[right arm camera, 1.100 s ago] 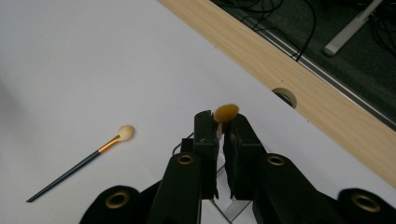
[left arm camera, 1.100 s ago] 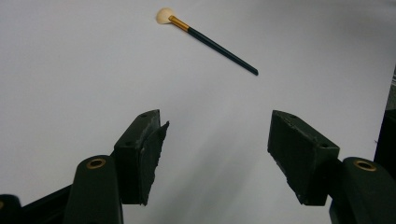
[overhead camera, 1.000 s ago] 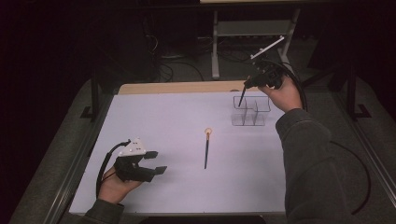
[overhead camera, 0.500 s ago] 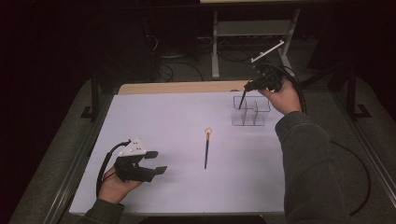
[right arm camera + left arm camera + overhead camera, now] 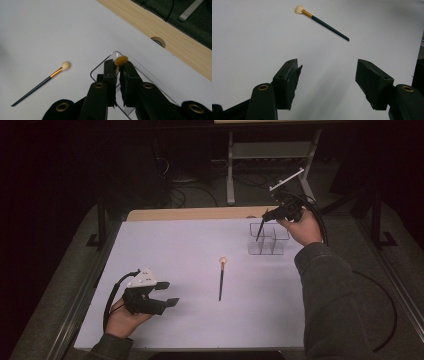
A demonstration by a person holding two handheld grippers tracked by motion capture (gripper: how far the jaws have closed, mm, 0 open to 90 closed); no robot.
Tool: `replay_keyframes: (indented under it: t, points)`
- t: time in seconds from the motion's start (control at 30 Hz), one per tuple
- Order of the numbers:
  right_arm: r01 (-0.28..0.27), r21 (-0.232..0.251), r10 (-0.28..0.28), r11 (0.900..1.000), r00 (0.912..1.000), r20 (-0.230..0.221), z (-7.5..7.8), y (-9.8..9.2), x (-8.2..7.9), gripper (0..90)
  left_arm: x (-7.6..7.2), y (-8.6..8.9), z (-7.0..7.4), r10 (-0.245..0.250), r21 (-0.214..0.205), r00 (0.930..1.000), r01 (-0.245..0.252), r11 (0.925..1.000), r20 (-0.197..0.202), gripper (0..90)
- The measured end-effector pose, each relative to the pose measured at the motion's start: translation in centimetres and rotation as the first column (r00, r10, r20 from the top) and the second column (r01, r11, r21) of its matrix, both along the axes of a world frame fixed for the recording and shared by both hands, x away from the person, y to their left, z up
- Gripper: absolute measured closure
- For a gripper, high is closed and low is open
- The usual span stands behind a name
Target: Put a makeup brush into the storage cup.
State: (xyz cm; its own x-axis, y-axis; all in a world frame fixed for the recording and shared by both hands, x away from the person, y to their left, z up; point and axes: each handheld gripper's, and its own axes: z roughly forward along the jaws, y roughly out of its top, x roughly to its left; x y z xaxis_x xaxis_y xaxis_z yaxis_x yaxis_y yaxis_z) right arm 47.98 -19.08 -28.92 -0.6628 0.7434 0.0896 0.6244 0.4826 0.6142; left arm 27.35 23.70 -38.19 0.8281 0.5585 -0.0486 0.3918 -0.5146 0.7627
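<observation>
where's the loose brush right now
In the high view the brush lies flat mid-table on the white surface, between the left gripper and the clear organizer, touching neither.

Two brushes: one dark-handled brush [image 5: 221, 280] lies flat on the white surface [image 5: 175, 250], well left of the clear organizer [image 5: 268, 240]; a second brush [image 5: 260, 227] stands over that organizer. One clear organizer. Two tools: the left tool [image 5: 167, 293] far left of the organizer, the right tool [image 5: 267, 214] above it.
</observation>
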Motion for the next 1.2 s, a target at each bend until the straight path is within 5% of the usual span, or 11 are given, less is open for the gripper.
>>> replay_keyframes:
  t: [1.0, 1.2]
  points:
    - [-0.008, -0.007, 0.008, 0.9999, 0.9994, -0.033, -1.9, 0.2, 0.1, 82.1, 0.0, 0.0, 0.1, 0.003, -0.004, 1.0, -0.003, 1.0, 0.001, 34.5]
    - [0.002, -0.005, -0.002, 1.0, 0.9996, -0.027, -1.8, 0.2, 0.1, 75.3, 0.0, 0.0, 0.1, 0.003, -0.006, 1.0, -0.003, 1.0, 0.0, 34.5]
